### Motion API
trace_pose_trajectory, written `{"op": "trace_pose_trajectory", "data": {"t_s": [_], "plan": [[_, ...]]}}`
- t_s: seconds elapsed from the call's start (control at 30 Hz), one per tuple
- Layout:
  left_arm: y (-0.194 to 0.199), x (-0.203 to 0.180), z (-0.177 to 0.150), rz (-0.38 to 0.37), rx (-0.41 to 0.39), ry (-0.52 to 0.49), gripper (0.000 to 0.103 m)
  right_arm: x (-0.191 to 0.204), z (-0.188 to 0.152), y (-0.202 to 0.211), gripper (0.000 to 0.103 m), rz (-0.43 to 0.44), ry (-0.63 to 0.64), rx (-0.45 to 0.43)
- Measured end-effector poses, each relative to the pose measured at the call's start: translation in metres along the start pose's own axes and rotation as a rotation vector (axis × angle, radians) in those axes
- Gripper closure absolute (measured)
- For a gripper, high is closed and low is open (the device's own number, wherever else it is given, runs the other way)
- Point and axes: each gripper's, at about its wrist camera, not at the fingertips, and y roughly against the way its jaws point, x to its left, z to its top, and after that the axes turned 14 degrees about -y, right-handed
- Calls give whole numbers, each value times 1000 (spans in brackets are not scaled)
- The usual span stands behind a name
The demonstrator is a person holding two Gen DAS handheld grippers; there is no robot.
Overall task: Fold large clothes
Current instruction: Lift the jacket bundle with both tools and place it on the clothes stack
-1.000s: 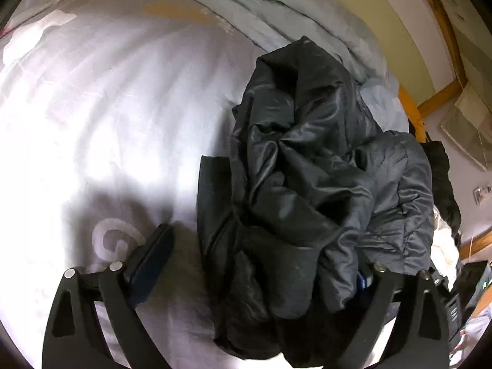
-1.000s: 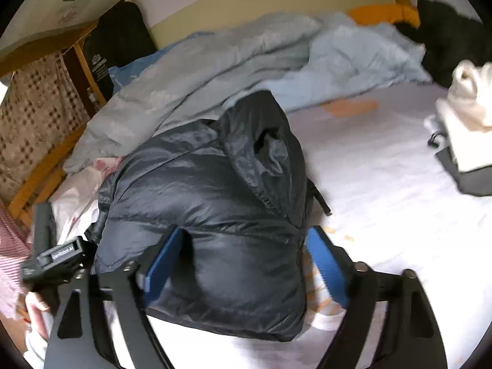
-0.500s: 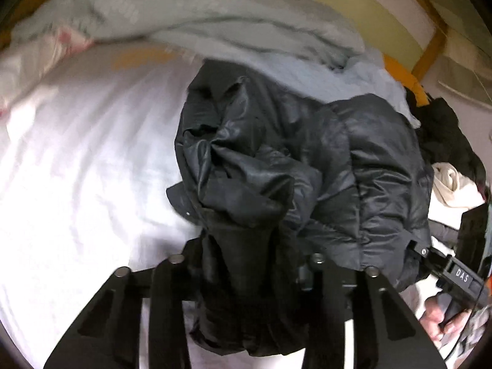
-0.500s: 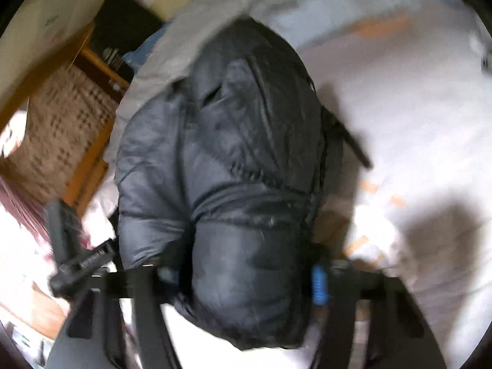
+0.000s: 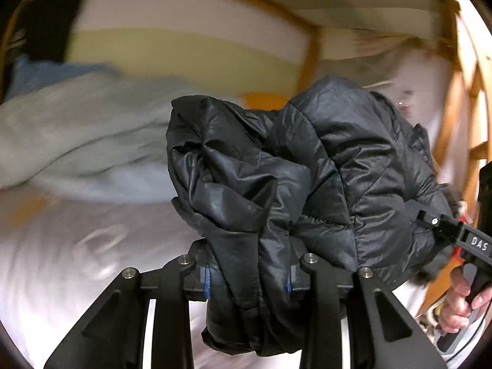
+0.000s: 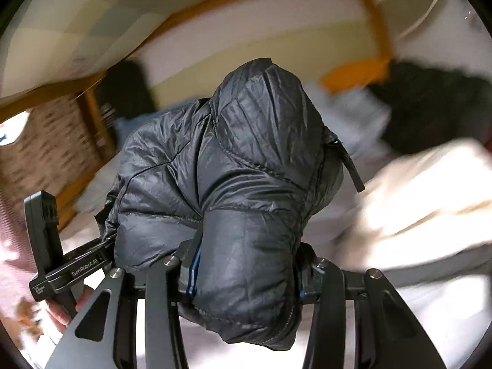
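Note:
A black quilted puffer jacket (image 5: 338, 160) hangs bunched and lifted off the bed between both grippers. My left gripper (image 5: 247, 276) has a thick fold of it between its blue pads, and its jaws are still closing on the fabric. In the right wrist view the jacket (image 6: 246, 153) bulges up from my right gripper (image 6: 246, 276), whose jaws are likewise closing with a padded roll squeezed between them. Each view shows the other gripper held by a hand (image 5: 458, 304) at the jacket's far side.
Below lies a bed with a white sheet (image 5: 61, 261) and a crumpled pale blue duvet (image 5: 77, 141) at the back. A wooden frame (image 5: 310, 52) runs along the wall. Cream clothing (image 6: 415, 200) and a dark garment (image 6: 430, 107) lie at the right.
Both grippers went from open around the jacket lying on the bed to closed on it. They have lifted it upward, and the views now tilt toward the wall.

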Motion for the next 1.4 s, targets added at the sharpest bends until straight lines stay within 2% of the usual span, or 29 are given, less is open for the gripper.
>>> {"op": "trace_pose_trajectory", "data": {"t_s": [0.1,0.17,0.3,0.43,0.53,0.63,0.7,0.8,0.87,0.9,0.93,0.97,1.0,1.03,1.1,1.2,1.23,1.3,1.4], "plan": [[-45,-49,38,-93,-43,-22,72,-36,43,38,55,-114,29,-113],[-77,-84,61,-130,-43,-51,72,-61,64,51,55,-177,19,-151],[-137,-136,85,-155,-4,-80,72,-121,91,58,54,-287,-16,-208],[-202,-165,70,-152,104,-83,72,-184,91,39,52,-372,-79,-171],[-243,-167,47,-128,159,-56,71,-227,78,13,47,-366,-141,-111],[-255,-167,36,-150,206,-41,70,-233,72,0,45,-362,-144,-98],[-265,-176,37,-133,216,-65,70,-232,71,-6,45,-387,-128,-109],[-266,-186,40,-110,239,-101,70,-243,67,-16,44,-395,-164,-94],[-260,-179,44,-124,224,-73,64,-254,68,-15,43,-374,-205,-87],[-252,-176,47,-128,205,-64,57,-259,71,-11,43,-365,-215,-97],[-242,-174,50,-110,179,-68,43,-255,72,-7,41,-370,-212,-111],[-235,-170,54,-81,149,-79,34,-251,73,-3,34,-393,-194,-124],[-224,-166,57,-47,114,-92,18,-245,73,3,29,-421,-165,-142],[-214,-162,58,-29,82,-101,13,-239,73,8,26,-444,-141,-157],[-193,-154,61,-23,33,-117,8,-224,75,20,16,-494,-91,-202],[-160,-146,62,31,-46,-155,2,-201,79,41,13,-531,-72,-294],[-147,-144,61,53,-89,-171,0,-195,81,46,11,-532,-71,-322],[-118,-141,57,103,-178,-192,0,-176,79,67,0,-512,-64,-418],[-71,-135,48,147,-305,-216,0,-140,66,85,0,-495,-2,-502]]}}
